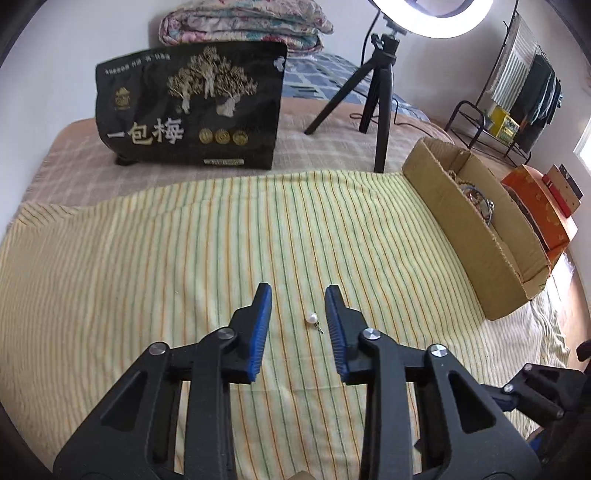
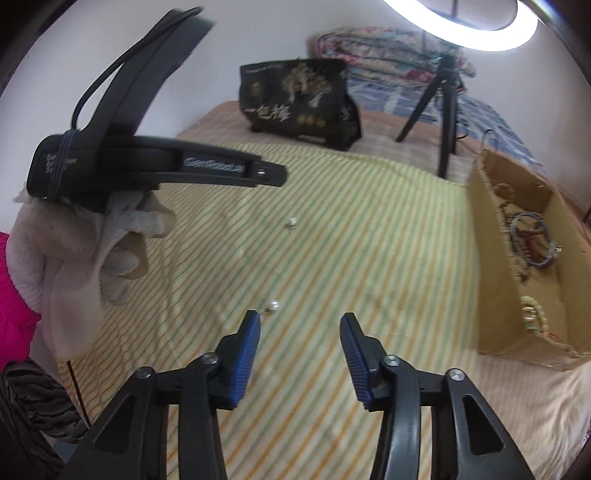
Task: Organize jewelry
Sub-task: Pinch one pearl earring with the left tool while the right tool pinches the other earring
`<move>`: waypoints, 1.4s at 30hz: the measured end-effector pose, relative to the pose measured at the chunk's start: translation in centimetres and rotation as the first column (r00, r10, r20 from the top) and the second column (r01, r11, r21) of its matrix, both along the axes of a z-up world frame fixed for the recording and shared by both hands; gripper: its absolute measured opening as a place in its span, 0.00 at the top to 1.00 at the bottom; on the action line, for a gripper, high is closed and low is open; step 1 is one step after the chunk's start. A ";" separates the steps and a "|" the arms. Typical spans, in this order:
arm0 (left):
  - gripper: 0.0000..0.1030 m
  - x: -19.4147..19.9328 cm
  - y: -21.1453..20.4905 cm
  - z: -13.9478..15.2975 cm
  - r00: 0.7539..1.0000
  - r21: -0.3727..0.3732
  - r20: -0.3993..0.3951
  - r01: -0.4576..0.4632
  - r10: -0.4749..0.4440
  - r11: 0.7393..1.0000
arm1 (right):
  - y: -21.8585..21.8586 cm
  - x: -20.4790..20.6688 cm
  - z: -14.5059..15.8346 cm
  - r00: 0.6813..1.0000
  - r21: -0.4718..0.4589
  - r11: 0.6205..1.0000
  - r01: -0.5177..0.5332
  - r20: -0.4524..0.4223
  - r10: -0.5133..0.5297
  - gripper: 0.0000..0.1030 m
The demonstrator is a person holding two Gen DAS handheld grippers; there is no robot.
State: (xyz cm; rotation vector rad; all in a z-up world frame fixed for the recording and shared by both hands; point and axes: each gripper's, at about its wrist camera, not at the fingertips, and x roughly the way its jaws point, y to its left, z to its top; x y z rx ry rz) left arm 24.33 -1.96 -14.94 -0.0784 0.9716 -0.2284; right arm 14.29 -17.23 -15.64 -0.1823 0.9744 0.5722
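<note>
A white pearl earring [image 1: 312, 318] lies on the yellow striped cloth [image 1: 184, 240], between the fingertips of my open left gripper [image 1: 298, 293], nearer the right finger. In the right wrist view a pearl earring [image 2: 273, 306] lies just ahead of the left fingertip of my open, empty right gripper [image 2: 300, 319]. A second small earring [image 2: 291, 222] lies farther out on the cloth. A cardboard box [image 1: 480, 236] at the right holds bracelets and beads [image 2: 530, 240]. The left gripper's body [image 2: 159, 162], held in a gloved hand, shows at the left of the right wrist view.
A black snack bag [image 1: 188, 107] stands at the back of the bed. A black tripod [image 1: 373, 96] with a ring light stands behind the cloth. An orange box [image 1: 535, 206] sits beyond the cardboard box. Folded quilts [image 1: 243, 26] lie at the back wall.
</note>
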 end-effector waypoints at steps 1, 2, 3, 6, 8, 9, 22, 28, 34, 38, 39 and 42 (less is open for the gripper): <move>0.76 0.0 -0.1 -0.3 1.000 0.004 -0.006 0.006 -0.006 1.000 | 0.4 0.1 -0.3 1.000 -0.003 1.000 -0.007 -0.006 0.007 0.60; 0.76 0.1 -0.3 -0.5 1.000 0.005 -0.011 0.013 -0.013 1.000 | 0.7 0.3 -0.6 1.000 -0.004 1.000 -0.011 -0.011 0.011 0.61; 0.76 0.1 -0.4 -0.9 1.000 0.009 -0.018 0.019 -0.019 1.000 | 0.9 0.4 -0.9 1.000 -0.001 1.000 -0.016 -0.018 0.016 0.62; 0.79 0.2 -0.6 -1.6 0.999 0.008 -0.034 0.035 -0.034 0.999 | 1.5 0.8 -1.7 0.999 0.009 1.000 -0.027 -0.045 0.027 0.65; 0.81 0.4 -0.6 -2.0 0.998 0.007 -0.048 0.035 -0.035 0.999 | 1.8 1.1 -2.1 0.998 0.017 0.999 -0.031 -0.058 0.032 0.66; 0.81 0.5 -0.6 -2.2 0.998 0.005 -0.052 0.032 -0.032 0.999 | 1.9 1.1 -2.2 0.998 0.021 0.999 -0.030 -0.063 0.032 0.67; 0.82 1.1 -0.3 -3.8 0.995 -0.035 -0.095 0.023 -0.026 0.999 | 2.9 1.8 -3.1 0.996 0.023 0.999 -0.029 -0.086 0.031 0.72; 0.93 1.2 -1.4 -4.3 0.994 -0.003 -0.098 0.048 -0.048 0.999 | 2.8 2.3 -3.4 0.996 0.018 1.000 -0.021 -0.090 0.023 0.82; 0.94 1.1 -1.2 -4.0 0.995 0.000 -0.092 0.041 -0.041 0.999 | 2.3 2.6 -3.5 0.995 0.031 0.999 -0.020 -0.093 0.023 0.94; 0.94 0.9 -0.8 -3.4 0.997 0.002 -0.078 0.025 -0.024 1.000 | 2.0 2.4 -3.3 0.996 0.040 0.999 -0.019 -0.090 0.023 0.94; 0.94 0.9 -0.6 -3.2 0.997 0.001 -0.072 0.020 -0.020 1.000 | 2.0 2.4 -3.2 0.996 0.038 0.999 -0.020 -0.087 0.023 0.94; 0.94 0.7 -0.3 -2.5 0.999 -0.001 -0.052 0.009 -0.009 1.000 | 1.8 2.1 -2.7 0.997 0.036 0.999 -0.018 -0.076 0.021 0.94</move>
